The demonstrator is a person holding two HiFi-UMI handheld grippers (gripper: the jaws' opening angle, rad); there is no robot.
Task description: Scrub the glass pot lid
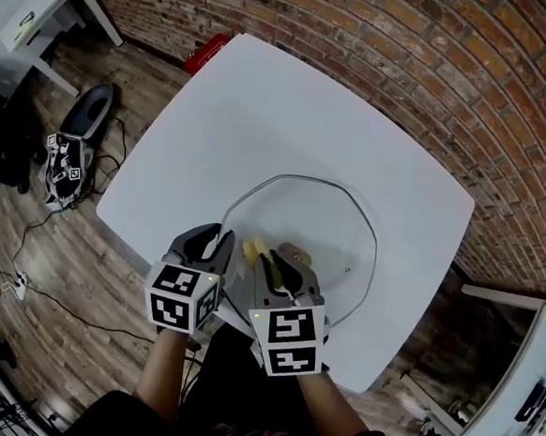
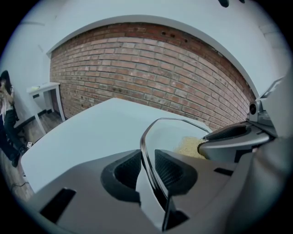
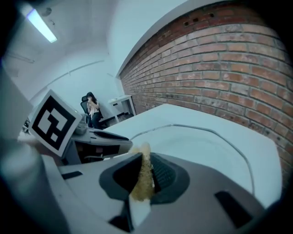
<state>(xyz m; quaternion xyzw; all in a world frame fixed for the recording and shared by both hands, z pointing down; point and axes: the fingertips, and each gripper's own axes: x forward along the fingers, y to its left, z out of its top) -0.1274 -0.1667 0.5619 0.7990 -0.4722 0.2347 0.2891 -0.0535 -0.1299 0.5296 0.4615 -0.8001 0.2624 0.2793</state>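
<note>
The glass pot lid [image 1: 334,217] lies on the white table [image 1: 253,107] near its front edge, its brown knob [image 1: 295,256] showing through the glass. My left gripper [image 1: 222,246] is shut on the lid's left rim; in the left gripper view the metal-edged rim [image 2: 149,151] runs between the two pads. My right gripper [image 1: 273,271] is shut on a yellow scrub sponge [image 1: 252,251] and rests over the lid's near part. The right gripper view shows the sponge [image 3: 143,176] pinched between the pads, with the lid [image 3: 206,151] spreading out just beyond. The sponge [image 2: 188,146] touches the glass.
A red object [image 1: 207,51] sits at the table's far edge by the brick wall [image 1: 436,56]. On the wooden floor to the left are a white desk [image 1: 45,6] and a dark bag [image 1: 77,136] with cables. A white cabinet [image 1: 514,382] stands at the right. A seated person [image 3: 93,109] is far off.
</note>
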